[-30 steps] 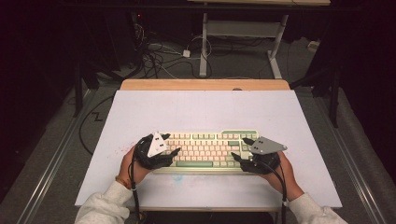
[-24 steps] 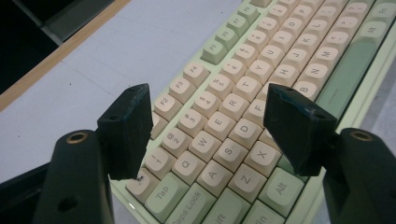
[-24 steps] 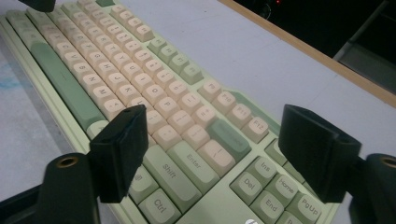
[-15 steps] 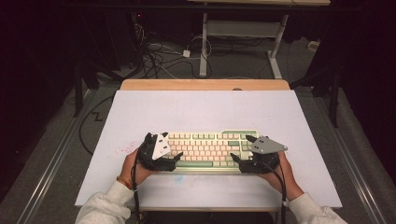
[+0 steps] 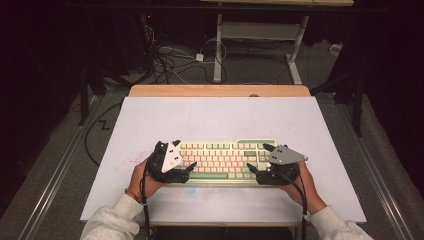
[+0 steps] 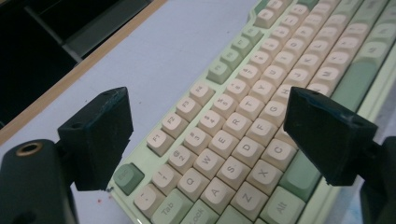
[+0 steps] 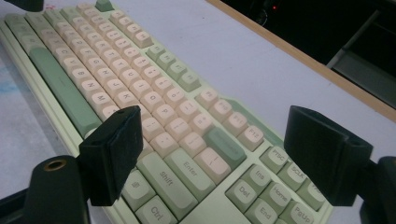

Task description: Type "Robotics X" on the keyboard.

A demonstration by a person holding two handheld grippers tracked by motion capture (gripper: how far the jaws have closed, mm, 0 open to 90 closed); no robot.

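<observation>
Keyboard [image 5: 222, 160]: I saw it flat on the counter [image 5: 220, 115], its ends between my fingers.
Left gripper [image 6: 205, 135]: just opened, spread wide, holding nothing.
Right gripper [image 7: 210, 149]: just opened, spread wide, holding nothing.

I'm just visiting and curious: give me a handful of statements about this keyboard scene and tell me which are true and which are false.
1. The keyboard lies flat on the pale tabletop. True.
2. The left gripper sits at the keyboard's left end and the right gripper at its right end. True.
3. The keyboard's keys are black and red. False: they are cream and green.
4. Both grippers are clamped shut. False: each one's jaws stand wide apart over the keys, and they have just been opening, with the keyboard's end between them.
5. A mug stands beside the keyboard. False: only the grippers and hands are next to it.
</observation>
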